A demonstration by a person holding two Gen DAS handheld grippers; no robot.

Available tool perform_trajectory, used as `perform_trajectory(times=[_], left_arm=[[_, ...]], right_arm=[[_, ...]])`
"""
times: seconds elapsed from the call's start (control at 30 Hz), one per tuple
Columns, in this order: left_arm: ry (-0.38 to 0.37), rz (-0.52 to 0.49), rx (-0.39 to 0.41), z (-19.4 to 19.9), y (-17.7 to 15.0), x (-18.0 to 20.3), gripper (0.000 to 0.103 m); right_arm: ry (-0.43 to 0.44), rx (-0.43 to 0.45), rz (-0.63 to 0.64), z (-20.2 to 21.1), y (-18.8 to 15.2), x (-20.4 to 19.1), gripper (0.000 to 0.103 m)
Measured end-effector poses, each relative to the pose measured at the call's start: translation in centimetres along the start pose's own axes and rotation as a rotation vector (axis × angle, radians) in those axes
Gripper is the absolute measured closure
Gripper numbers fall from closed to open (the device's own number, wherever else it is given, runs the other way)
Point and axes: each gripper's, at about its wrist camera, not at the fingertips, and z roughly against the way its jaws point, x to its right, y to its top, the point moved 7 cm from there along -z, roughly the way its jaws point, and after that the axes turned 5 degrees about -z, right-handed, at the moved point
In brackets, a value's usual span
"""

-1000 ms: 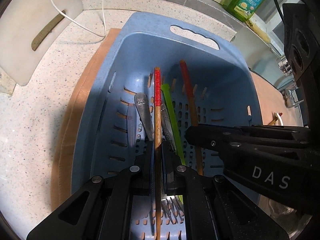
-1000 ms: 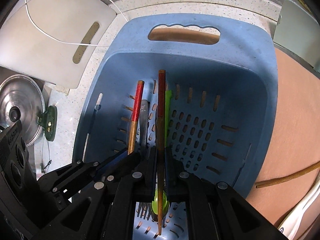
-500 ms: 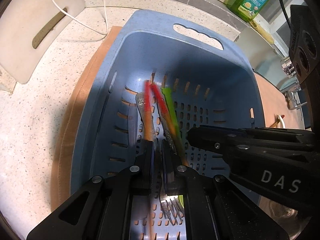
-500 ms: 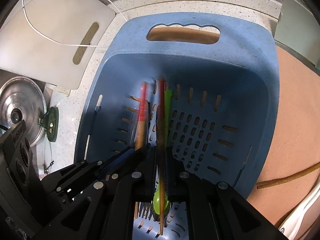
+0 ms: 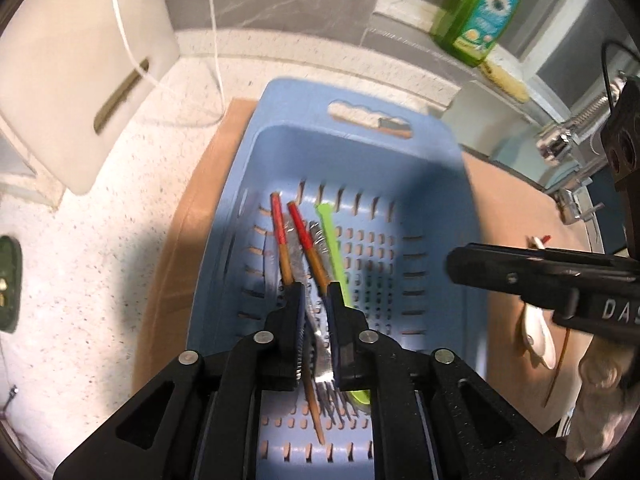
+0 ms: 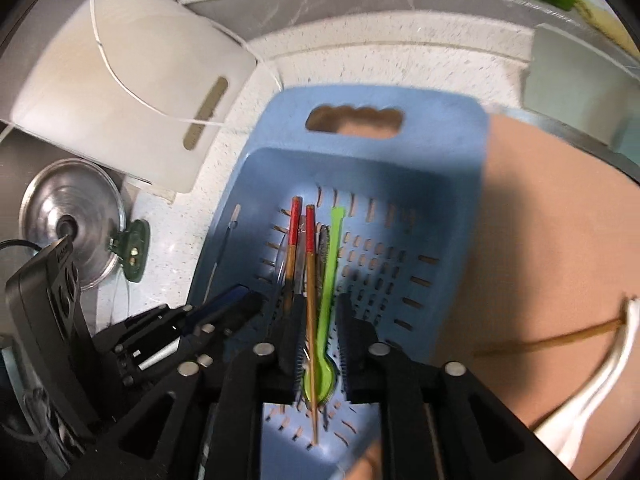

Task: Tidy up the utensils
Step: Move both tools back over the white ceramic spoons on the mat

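In the blue basket (image 5: 360,148), two red-tipped wooden chopsticks (image 5: 280,236) are lying at nine o'clock of a metal fork (image 5: 320,344) and one green spoon (image 6: 326,280), while the left gripper (image 5: 314,300) and right gripper (image 6: 318,312) are opening narrowly above them, gripping nothing.

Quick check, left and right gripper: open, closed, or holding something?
Left gripper: opening, holding nothing; chopsticks lie in the basket.
Right gripper: opening, holding nothing.

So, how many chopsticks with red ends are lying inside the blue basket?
2. Both lie side by side in the blue basket: one chopstick nearer the left wall, the other chopstick beside the green spoon. More could be hidden under the utensils.
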Motion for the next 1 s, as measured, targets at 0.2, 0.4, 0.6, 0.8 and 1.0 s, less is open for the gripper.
perform_trajectory(times=[0.2,0.4,0.6,0.8,1.0], left_arm=[[-0.017,-0.069,0.047,2.3,0.9,2.7,0.088],[-0.062,-0.146,0.068,3.0,1.6,7.2,0.088],[-0.142,-0.254,0.048,2.5,0.8,13.2,0.088],[-0.243,-0.378,-0.011,0.6,-0.9,20.3,0.088],[-0.317,-0.484,-0.102,-2.5,-2.8,26.3,0.088]], right_arm=[[-0.009,0.093,-0.024,5.0,-1.3,4.2,0.079],[-0.048,0.196,-0.063,10.3,-2.8,10.0,0.067],[-0.092,0.315,-0.086,15.5,-4.7,15.5,0.058],[-0.116,0.402,-0.133,18.4,-6.5,19.9,0.037],[-0.108,0.383,-0.224,19.0,-8.7,23.5,0.037]])
